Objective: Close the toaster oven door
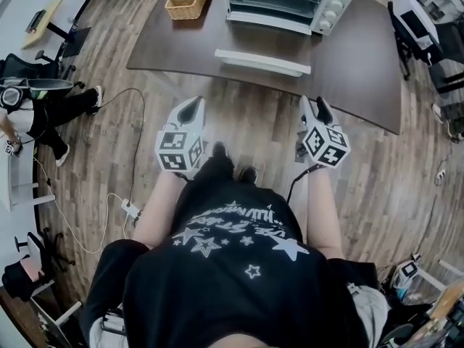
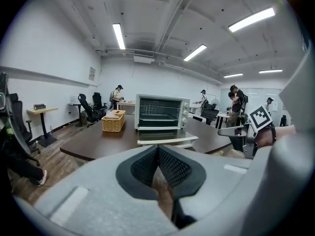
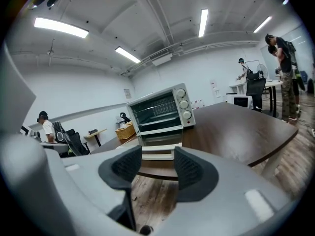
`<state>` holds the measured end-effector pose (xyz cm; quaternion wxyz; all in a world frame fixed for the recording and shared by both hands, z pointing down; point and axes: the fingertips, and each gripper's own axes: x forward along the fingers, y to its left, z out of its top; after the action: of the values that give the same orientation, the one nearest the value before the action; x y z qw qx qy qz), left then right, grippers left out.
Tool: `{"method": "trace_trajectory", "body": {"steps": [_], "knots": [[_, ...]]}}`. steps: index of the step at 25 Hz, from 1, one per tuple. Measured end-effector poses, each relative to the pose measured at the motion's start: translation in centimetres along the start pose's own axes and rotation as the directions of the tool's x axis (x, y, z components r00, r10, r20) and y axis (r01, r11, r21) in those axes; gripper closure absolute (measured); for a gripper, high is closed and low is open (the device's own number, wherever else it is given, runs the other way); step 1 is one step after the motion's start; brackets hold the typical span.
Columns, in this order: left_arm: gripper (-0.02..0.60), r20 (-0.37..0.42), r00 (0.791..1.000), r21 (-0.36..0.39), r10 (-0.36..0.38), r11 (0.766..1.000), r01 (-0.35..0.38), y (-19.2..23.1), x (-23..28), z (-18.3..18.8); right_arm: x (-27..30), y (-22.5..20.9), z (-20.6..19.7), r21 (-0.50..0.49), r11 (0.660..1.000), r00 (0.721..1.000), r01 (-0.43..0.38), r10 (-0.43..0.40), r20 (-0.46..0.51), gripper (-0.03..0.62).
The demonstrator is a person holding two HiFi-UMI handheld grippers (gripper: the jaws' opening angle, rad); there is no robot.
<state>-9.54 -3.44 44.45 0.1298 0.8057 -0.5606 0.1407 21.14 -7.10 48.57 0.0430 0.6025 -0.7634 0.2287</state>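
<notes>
Oven door (image 1: 262,61) beyond right gripper (image 1: 313,106)

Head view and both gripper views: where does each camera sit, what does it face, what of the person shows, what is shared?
Head view: on the head, facing steeply down; shirt, arms, left tongs, right tongs.
Left gripper view: on the left tongs, facing the toaster oven; its shut pads, right tongs beside.
Right gripper view: on the right tongs, facing the oven; its parted pads.
Shared: all show the oven, door down.
</notes>
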Motion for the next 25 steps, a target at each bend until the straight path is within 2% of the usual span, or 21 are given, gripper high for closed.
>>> {"method": "trace_trajectory", "body": {"steps": [13,25], "knots": [[0.571,-0.053,0.995,0.019,-0.079,0.997,0.080,1.1,6.2,-0.2,4.6,-1.0,-1.1,-0.004,0.998,0.996,0.062,-0.062,-0.057,0.382],[0.571,-0.103,0.988,0.007,-0.112,0.994,0.113,4.6,13.5,0.8,11.4,-3.0,-3.3,-0.008,0.992,0.975,0.129,-0.128,-0.182,0.384]]}}
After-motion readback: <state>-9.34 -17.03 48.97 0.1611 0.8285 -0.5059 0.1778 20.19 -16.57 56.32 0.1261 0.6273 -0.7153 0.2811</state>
